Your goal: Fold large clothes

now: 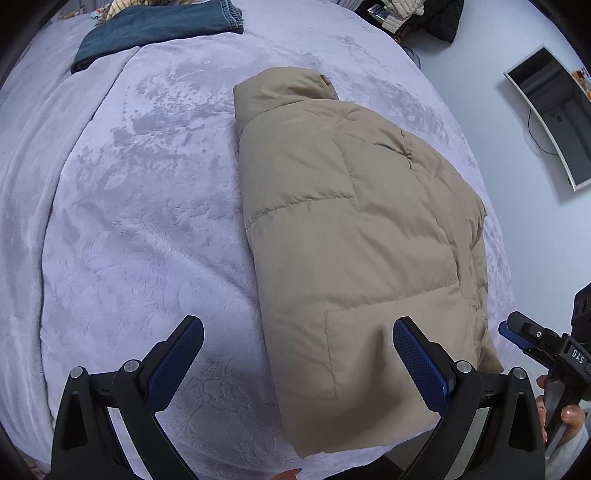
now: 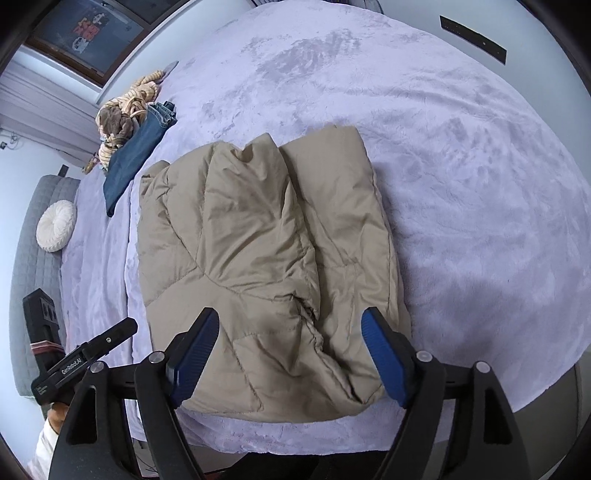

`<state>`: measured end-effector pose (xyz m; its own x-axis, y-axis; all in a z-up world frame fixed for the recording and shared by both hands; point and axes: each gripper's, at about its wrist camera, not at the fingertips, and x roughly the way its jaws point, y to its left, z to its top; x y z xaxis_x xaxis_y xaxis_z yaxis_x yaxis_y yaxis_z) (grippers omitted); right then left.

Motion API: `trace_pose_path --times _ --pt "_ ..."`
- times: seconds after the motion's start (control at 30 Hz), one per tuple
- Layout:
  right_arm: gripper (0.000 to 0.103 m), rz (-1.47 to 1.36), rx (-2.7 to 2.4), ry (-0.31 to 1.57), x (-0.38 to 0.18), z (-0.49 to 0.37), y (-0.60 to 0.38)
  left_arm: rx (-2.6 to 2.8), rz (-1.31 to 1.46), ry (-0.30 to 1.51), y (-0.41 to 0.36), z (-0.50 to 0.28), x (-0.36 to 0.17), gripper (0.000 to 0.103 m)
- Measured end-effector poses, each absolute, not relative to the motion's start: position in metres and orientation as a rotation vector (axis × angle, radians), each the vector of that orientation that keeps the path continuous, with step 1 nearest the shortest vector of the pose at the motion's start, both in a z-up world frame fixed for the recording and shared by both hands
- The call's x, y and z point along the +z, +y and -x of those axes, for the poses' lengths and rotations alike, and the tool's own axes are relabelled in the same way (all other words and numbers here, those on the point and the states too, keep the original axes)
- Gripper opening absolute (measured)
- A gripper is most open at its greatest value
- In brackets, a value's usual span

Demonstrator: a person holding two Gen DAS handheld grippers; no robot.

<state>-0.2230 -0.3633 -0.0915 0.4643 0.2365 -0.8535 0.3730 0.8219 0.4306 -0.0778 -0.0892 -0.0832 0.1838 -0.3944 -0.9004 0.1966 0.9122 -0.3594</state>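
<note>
A tan quilted puffer jacket (image 1: 351,236) lies folded lengthwise on the lilac plush bedspread (image 1: 147,221), its collar at the far end. It also shows in the right wrist view (image 2: 266,266), its near hem close to the bed's front edge. My left gripper (image 1: 297,349) is open and empty, hovering over the jacket's near left corner. My right gripper (image 2: 290,341) is open and empty above the near hem. Each gripper shows at the edge of the other's view: the right one (image 1: 535,343), the left one (image 2: 92,350).
Folded blue jeans (image 1: 159,29) lie at the bed's far corner beside a striped plush toy (image 2: 125,110). A round white cushion (image 2: 55,225) rests on a grey quilted seat. A wall screen (image 1: 554,114) hangs on the right.
</note>
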Motion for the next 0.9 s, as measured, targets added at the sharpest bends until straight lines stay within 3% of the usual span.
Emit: trace_pose_path --times 0.3,0.77,0.9 --pt "0.082 -0.646 -0.014 1.167 -0.11 0.173 -0.412 -0.38 0.301 1.355 -0.098 0.044 -0.103 0.103" --pt "0.085 -0.887 0.184 1.177 -0.193 0.127 -0.466 -0.505 0.408 1.384 -0.114 0.029 -0.132 0.102" --pt "0.103 -0.975 0.242 1.16 -0.209 0.118 -0.467 -0.516 0.407 1.396 -0.116 0.025 -0.136 0.102"
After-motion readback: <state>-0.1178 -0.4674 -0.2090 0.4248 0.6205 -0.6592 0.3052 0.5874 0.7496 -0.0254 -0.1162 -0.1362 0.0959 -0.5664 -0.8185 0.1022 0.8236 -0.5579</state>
